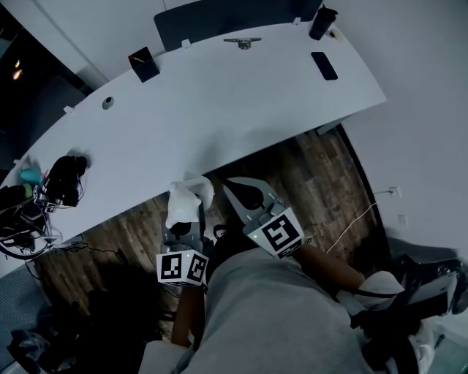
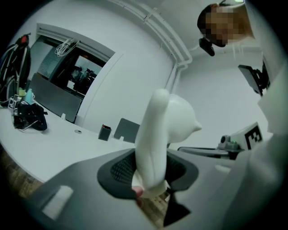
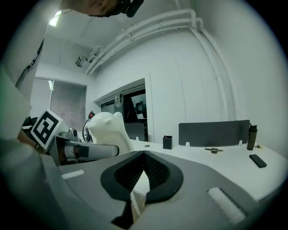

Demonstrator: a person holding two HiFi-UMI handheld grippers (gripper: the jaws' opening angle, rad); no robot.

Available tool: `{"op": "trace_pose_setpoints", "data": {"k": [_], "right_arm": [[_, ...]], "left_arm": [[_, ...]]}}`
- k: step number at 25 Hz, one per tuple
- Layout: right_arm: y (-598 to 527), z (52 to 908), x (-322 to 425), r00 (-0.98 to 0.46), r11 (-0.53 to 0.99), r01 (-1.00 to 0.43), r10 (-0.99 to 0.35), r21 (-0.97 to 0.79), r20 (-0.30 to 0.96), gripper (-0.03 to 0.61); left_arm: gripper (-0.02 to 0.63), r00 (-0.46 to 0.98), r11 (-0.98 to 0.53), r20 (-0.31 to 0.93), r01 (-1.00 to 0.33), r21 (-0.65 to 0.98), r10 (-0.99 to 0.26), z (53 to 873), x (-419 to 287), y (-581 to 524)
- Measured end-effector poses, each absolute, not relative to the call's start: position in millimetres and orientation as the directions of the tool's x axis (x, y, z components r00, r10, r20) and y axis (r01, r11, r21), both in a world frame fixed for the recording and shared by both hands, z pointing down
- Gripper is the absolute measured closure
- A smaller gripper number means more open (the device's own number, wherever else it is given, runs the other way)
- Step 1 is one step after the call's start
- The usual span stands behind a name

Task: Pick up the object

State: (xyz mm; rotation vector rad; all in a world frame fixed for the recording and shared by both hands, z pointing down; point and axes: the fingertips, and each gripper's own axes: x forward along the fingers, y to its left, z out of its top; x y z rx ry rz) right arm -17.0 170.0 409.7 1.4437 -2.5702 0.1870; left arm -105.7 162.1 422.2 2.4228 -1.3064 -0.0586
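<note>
A white, smooth figurine with a pointed ear point(image 1: 186, 196) is held above the wood floor, in front of the table's near edge. My left gripper point(image 1: 186, 213) is shut on its lower part. In the left gripper view the figurine point(image 2: 157, 139) stands upright between the dark pads point(image 2: 118, 173) of the left gripper point(image 2: 150, 174). My right gripper point(image 1: 238, 191) hangs just right of it, shut and empty. In the right gripper view the right gripper point(image 3: 144, 173) has its pads together, and the figurine point(image 3: 108, 130) shows at the left.
A long curved white table point(image 1: 219, 109) spans the view. It carries a black phone point(image 1: 324, 66), a dark cup point(image 1: 322, 22), a small black holder point(image 1: 144, 64), a metal part point(image 1: 243, 42) and a black bundle with cables point(image 1: 64, 179). My own lap fills the lower middle.
</note>
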Motion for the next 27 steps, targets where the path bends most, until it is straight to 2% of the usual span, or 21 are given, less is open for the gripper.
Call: {"op": "trace_pose_setpoints", "data": {"k": [4,8,17,27], "right_arm": [[177,409,-14,-0.511,0.515,-0.856,-0.829,-0.044,0.229,0.577],[174,400,-11,-0.53,0.551,-0.833,-0.82,0.05,0.215,0.577],[172,392,1,-0.559,0.582,-0.809,-0.806,0.082,0.195,0.577],[178,392,5,-0.576,0.59,-0.807,-0.796,0.026,0.189,0.577]], "left_arm": [[0.468,0.563,-0.49,0.14,-0.796,0.355,-0.814,422,-98,166],[0.468,0.557,-0.493,0.118,-0.8,0.343,-0.822,417,-93,168],[0.468,0.528,-0.466,0.091,-0.808,0.36,-0.844,406,-80,174],[0.468,0.51,-0.448,0.095,-0.819,0.359,-0.855,406,-76,179]]}}
